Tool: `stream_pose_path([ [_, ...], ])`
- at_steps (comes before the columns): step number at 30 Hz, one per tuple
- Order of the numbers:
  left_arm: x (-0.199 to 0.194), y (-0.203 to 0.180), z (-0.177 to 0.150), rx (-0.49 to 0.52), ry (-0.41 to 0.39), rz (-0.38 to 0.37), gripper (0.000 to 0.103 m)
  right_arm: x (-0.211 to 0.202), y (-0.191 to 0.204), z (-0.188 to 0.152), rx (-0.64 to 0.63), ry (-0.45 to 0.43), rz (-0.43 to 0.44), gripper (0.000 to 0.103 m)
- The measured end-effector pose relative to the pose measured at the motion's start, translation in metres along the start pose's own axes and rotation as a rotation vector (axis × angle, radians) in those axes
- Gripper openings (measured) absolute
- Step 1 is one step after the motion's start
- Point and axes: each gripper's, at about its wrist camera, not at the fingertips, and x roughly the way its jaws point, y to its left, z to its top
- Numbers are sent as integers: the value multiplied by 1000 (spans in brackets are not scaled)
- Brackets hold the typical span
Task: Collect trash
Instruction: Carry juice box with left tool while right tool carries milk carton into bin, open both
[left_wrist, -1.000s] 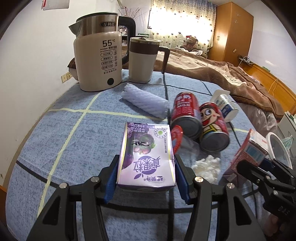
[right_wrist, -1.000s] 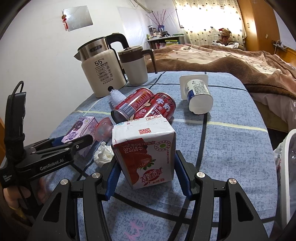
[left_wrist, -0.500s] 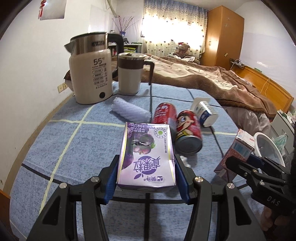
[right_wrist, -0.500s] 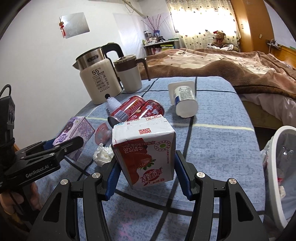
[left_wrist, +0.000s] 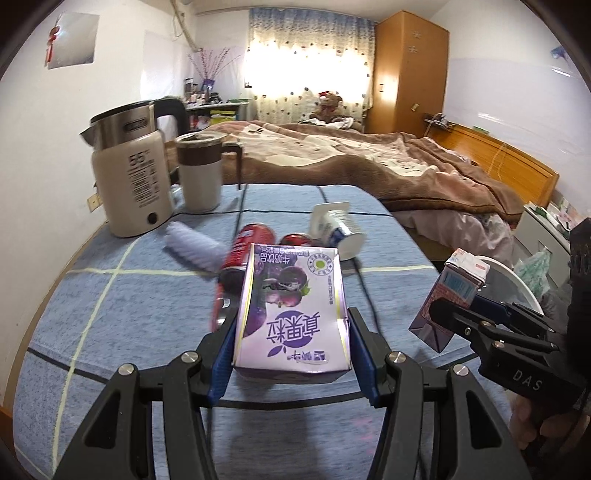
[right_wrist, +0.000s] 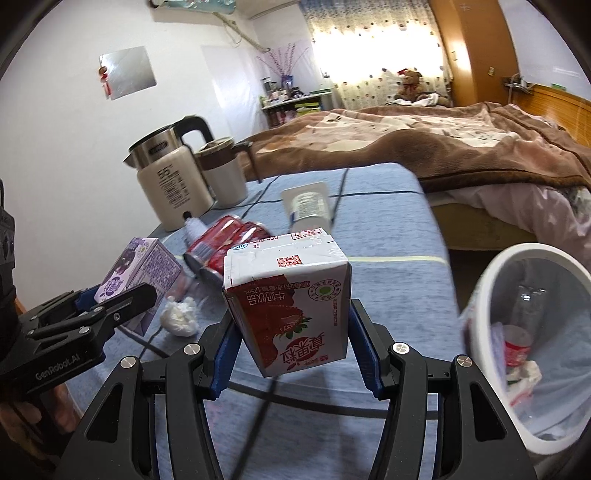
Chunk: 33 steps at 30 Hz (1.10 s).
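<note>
Currently, through the left wrist view, the left tool (left_wrist: 291, 347) is clamping a purple milk carton (left_wrist: 291, 314) by its two broad side faces at lower centre, lifted off the blue checked desk (left_wrist: 110, 295). Judging by its dented wall, the carton is light, thin card that is giving under pressure, so gripping low across the flat sides seems safest. Red cans (left_wrist: 251, 247), a tipped yoghurt cup (left_wrist: 338, 230) and a white foam sleeve (left_wrist: 194, 245) are lying mid-frame; a kettle (left_wrist: 129, 184) and mug (left_wrist: 201, 173) are standing at upper left, with a bed (left_wrist: 369, 166) filling the room behind.

Through the right wrist view, the right tool (right_wrist: 291, 350) is squeezing a red strawberry carton (right_wrist: 291, 302) at centre, likewise light and crushable. A white bin (right_wrist: 480, 295) with rubbish inside is sitting at the right edge, near the carton. A crumpled tissue (right_wrist: 179, 314) is resting on the desk at left.
</note>
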Motion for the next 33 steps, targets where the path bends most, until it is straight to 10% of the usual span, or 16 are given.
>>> stream_pose_path([
  [33, 47, -189, 13, 216, 47, -317, 58, -81, -164, -14, 214, -34, -320, 56],
])
